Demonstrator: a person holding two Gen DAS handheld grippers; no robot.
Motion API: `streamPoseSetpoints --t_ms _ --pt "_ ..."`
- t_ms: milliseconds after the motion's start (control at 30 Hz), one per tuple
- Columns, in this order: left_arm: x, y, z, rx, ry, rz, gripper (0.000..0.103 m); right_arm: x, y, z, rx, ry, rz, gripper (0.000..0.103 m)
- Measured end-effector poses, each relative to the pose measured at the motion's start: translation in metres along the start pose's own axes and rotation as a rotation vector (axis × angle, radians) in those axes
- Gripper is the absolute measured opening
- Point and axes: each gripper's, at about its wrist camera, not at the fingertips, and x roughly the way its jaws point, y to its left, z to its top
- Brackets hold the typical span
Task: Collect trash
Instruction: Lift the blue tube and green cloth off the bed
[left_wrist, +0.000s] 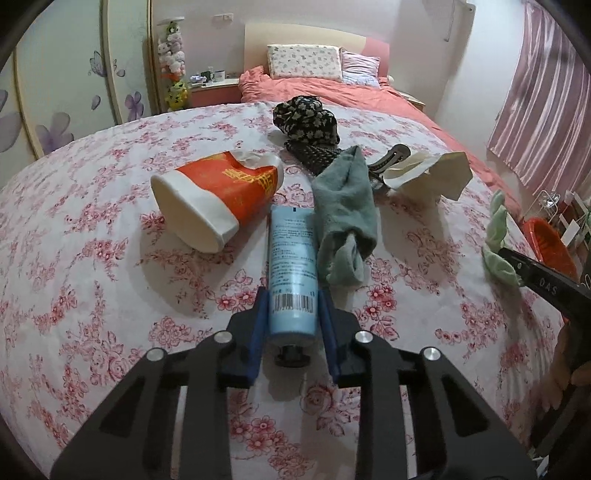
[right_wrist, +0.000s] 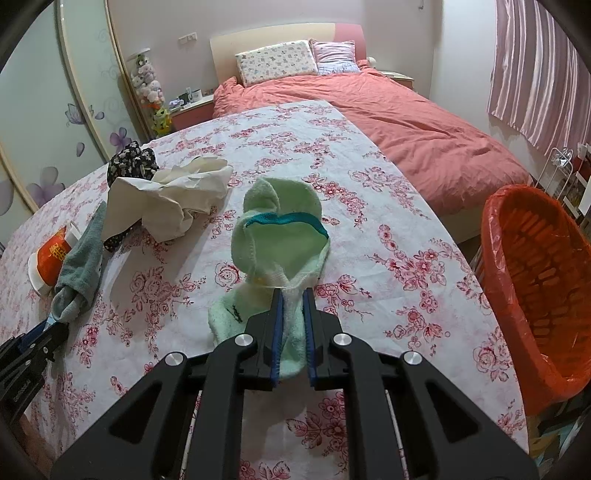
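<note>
My left gripper (left_wrist: 293, 295) is shut on a light blue tube (left_wrist: 291, 258) that lies on the floral tablecloth (left_wrist: 92, 295), cap toward me. An orange and white paper cup (left_wrist: 218, 201) lies on its side just left of the tube. Crumpled white paper (left_wrist: 428, 171) lies at the back right. My right gripper (right_wrist: 293, 293) is shut on a light green sock (right_wrist: 280, 236) near the table's right edge. The orange trash bin (right_wrist: 535, 288) stands right of the table.
A grey-green sock (left_wrist: 345, 218) lies against the tube's right side. A black floral cloth (left_wrist: 306, 118), a dark comb (left_wrist: 314, 155) and a hair clip (left_wrist: 391, 157) lie further back. A pink bed (right_wrist: 406, 122) is behind the table, a wire rack (right_wrist: 565, 173) beyond the bin.
</note>
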Motion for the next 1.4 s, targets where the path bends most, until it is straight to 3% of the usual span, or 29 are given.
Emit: streamPoseSetpoints --t_ms 567,1400 --pt "-0.002 0.012 -0.001 -0.073 -0.008 -0.035 0.029 -0.001 -0.003 -0.002 0.016 0.001 0.011 0.010" --pt "-0.004 0.018 -0.002 -0.105 -0.011 -0.065 0.029 -0.002 -0.004 -0.002 0.030 0.003 0.031 0.011"
